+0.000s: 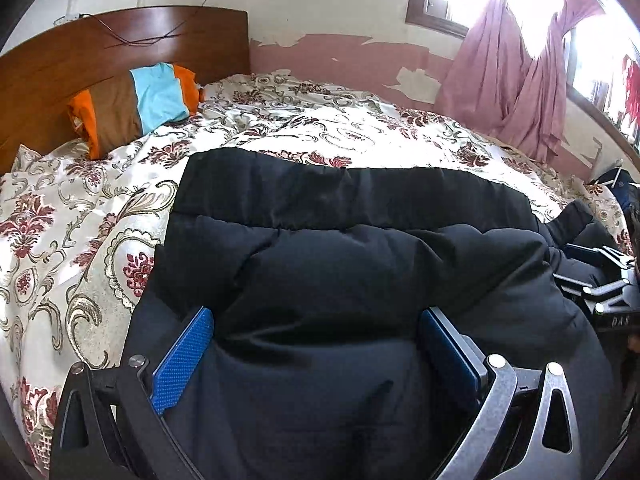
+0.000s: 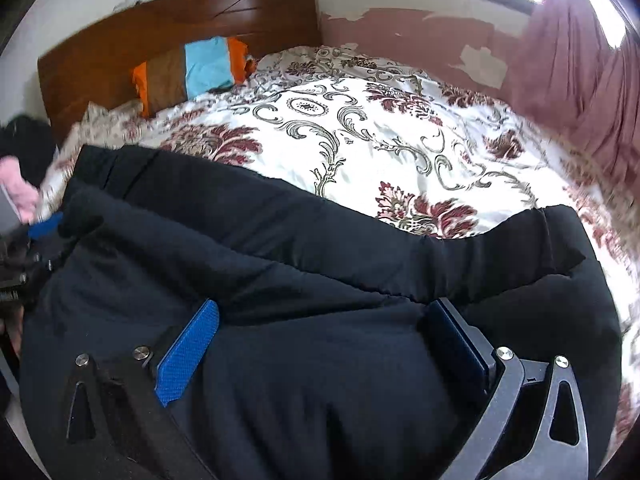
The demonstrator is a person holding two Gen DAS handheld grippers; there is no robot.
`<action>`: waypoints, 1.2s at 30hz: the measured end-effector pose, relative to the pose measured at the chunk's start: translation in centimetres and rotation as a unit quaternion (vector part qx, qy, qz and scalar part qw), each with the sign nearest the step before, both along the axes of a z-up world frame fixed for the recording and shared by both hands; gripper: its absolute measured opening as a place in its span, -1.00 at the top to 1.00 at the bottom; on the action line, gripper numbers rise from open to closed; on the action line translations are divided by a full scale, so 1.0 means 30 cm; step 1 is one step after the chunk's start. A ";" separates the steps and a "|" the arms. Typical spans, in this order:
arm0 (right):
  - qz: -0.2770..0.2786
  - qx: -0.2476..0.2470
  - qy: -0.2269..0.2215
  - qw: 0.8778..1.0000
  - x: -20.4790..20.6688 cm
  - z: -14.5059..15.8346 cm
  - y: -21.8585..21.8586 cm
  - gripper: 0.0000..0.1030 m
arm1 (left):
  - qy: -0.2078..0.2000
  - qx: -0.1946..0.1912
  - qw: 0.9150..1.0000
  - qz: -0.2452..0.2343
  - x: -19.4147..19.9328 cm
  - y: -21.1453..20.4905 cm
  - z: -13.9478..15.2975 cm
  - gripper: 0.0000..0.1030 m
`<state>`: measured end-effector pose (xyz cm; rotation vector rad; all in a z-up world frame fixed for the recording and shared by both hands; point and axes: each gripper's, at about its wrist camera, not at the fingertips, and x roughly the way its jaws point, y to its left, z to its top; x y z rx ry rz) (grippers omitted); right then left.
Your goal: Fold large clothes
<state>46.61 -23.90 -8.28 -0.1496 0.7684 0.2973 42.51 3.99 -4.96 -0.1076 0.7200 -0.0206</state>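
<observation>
A large black padded jacket (image 1: 352, 248) lies on the floral bedspread (image 1: 80, 208) at the near side of the bed. My left gripper (image 1: 316, 320) stands wide open with the jacket's thick fabric bulging between its blue pads (image 1: 184, 356). My right gripper (image 2: 320, 316) is also wide open, with the jacket (image 2: 280, 264) filling the space between its blue pads (image 2: 188, 356). The right gripper also shows at the right edge of the left wrist view (image 1: 608, 280). The left gripper shows at the left edge of the right wrist view (image 2: 20, 256).
An orange, brown and blue pillow (image 1: 136, 104) leans on the wooden headboard (image 1: 120, 40). Pink curtains (image 1: 520, 80) hang at the window on the right wall. A pink cloth (image 2: 18, 188) lies at the bed's left edge.
</observation>
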 end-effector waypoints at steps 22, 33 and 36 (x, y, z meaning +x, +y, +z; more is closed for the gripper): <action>-0.023 -0.006 -0.011 1.000 0.042 -0.085 0.002 -0.98 | 0.012 0.013 1.000 -0.008 0.033 -0.031 -0.025 -1.00; -0.031 0.005 -0.010 0.999 0.063 -0.101 -0.007 -0.98 | 0.007 0.015 1.000 -0.005 0.068 -0.025 -0.052 -1.00; -0.030 0.007 -0.022 0.999 0.051 -0.099 -0.013 -0.98 | -0.024 -0.018 0.999 -0.012 0.032 -0.002 -0.047 -1.00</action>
